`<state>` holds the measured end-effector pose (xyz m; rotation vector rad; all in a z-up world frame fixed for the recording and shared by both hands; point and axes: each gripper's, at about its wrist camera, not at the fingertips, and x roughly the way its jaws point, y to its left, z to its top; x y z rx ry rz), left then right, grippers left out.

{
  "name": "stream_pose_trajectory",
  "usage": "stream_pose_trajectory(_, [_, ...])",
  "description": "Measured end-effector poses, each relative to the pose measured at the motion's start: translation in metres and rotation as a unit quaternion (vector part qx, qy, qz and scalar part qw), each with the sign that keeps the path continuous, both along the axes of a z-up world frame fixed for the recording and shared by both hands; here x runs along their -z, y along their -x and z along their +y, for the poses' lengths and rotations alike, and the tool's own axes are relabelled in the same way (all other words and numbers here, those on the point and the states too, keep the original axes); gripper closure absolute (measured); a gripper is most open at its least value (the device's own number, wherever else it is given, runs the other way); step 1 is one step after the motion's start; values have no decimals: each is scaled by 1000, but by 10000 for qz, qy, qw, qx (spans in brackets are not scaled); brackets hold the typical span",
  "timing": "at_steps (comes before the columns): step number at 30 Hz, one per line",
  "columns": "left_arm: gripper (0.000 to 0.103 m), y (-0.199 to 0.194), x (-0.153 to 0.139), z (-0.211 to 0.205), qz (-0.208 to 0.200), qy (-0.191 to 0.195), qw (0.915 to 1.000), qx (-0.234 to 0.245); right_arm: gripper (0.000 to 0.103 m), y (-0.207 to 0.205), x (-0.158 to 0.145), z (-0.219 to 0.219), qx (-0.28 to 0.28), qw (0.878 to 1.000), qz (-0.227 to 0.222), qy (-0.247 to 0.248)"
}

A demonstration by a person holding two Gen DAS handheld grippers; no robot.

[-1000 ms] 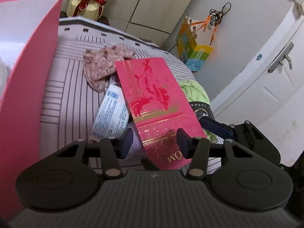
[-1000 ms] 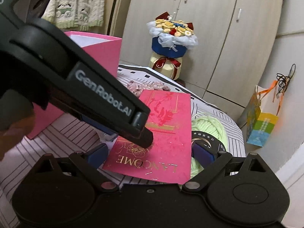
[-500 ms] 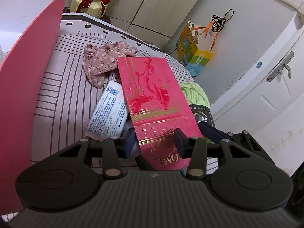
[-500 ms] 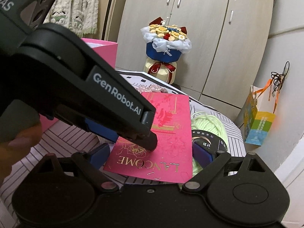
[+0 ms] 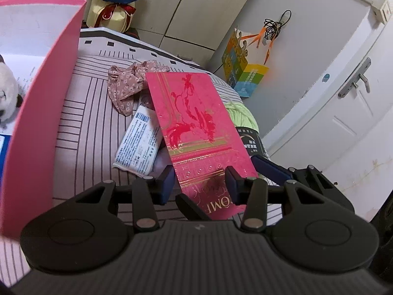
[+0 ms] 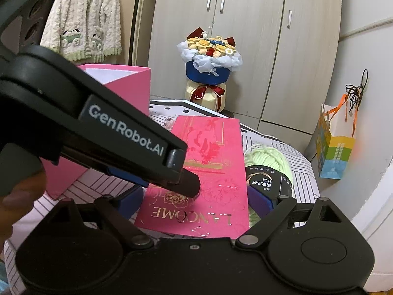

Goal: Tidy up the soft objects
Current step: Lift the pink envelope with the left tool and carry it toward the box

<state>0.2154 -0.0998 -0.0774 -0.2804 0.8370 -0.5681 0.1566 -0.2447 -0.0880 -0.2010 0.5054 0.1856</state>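
Note:
A flat pink Lancôme box (image 5: 196,127) (image 6: 206,172) lies tilted over the other things on the striped table. My left gripper (image 5: 199,184) is part open, its fingers either side of the box's near end; whether they touch it I cannot tell. My right gripper (image 6: 196,196) is open wide around the same end. A light green yarn ball (image 5: 242,116) (image 6: 267,159) with a black label lies to the right of the box. A floral pink scrunchie (image 5: 130,83) and a white packet (image 5: 140,145) lie to its left.
A tall pink box (image 5: 41,113) (image 6: 118,83) stands at the left with a plush toy (image 5: 7,91) inside. A flower bouquet (image 6: 211,68) stands behind the table. A colourful paper bag (image 6: 334,152) hangs on the right wall. The left gripper's body (image 6: 98,132) fills the right wrist view's left side.
The left gripper's fingers have narrowed a little around the pink box's near end. Both grippers have lifted slightly; the box end looks a bit higher.

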Motion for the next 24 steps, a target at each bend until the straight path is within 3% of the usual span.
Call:
stream_pose_trajectory(6, [60, 23, -10, 1, -149, -253, 9994, 182, 9, 21, -12, 6, 106, 9999, 69, -67])
stream_pose_trajectory(17, [60, 69, -32, 17, -257, -235, 9983, 466, 9, 69, -35, 22, 246, 9996, 146, 42])
stream_pose_trajectory(24, [60, 99, -51, 30, -329, -248, 9983, 414, 9, 100, -49, 36, 109, 9998, -65, 140])
